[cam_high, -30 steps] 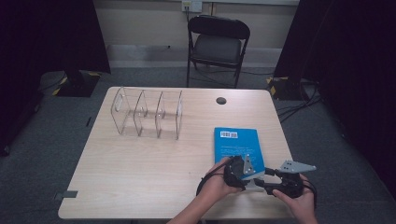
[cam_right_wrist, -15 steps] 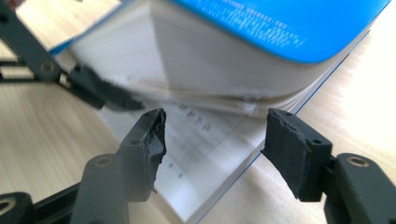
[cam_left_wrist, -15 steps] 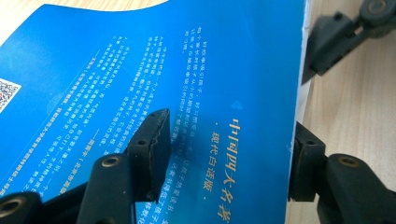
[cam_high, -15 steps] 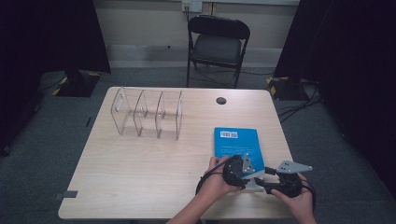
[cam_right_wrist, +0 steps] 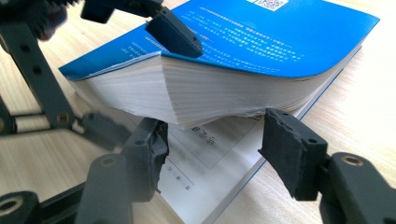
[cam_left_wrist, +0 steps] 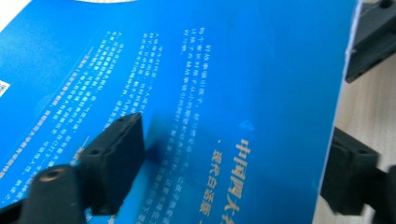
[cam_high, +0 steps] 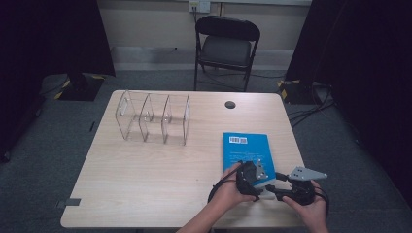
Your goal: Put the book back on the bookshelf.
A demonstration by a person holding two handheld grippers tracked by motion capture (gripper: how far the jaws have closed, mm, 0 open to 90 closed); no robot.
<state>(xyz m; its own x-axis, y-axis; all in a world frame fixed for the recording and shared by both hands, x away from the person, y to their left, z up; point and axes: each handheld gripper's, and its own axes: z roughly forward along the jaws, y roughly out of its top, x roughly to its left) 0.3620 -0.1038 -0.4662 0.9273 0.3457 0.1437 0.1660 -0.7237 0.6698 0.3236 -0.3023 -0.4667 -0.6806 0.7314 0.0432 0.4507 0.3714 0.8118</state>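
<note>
The left gripper (cam_high: 256,175) sits over the near end of the blue book (cam_high: 246,150), its jaws just opened wide, one pad lying on the lifted cover. The right gripper (cam_right_wrist: 212,149), jaws spread and gripping nothing, faces the raised page block. The book lies at the table's (cam_high: 145,184) near right; a clear divider rack (cam_high: 153,118) stands well apart.

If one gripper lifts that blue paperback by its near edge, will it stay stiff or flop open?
The blue paperback would probably flop: its cover and upper pages already arch off the bottom pages. The glossy cover looks slippery for the left gripper. The thick page block suggests some weight, so the right gripper should probably support it underneath.
</note>
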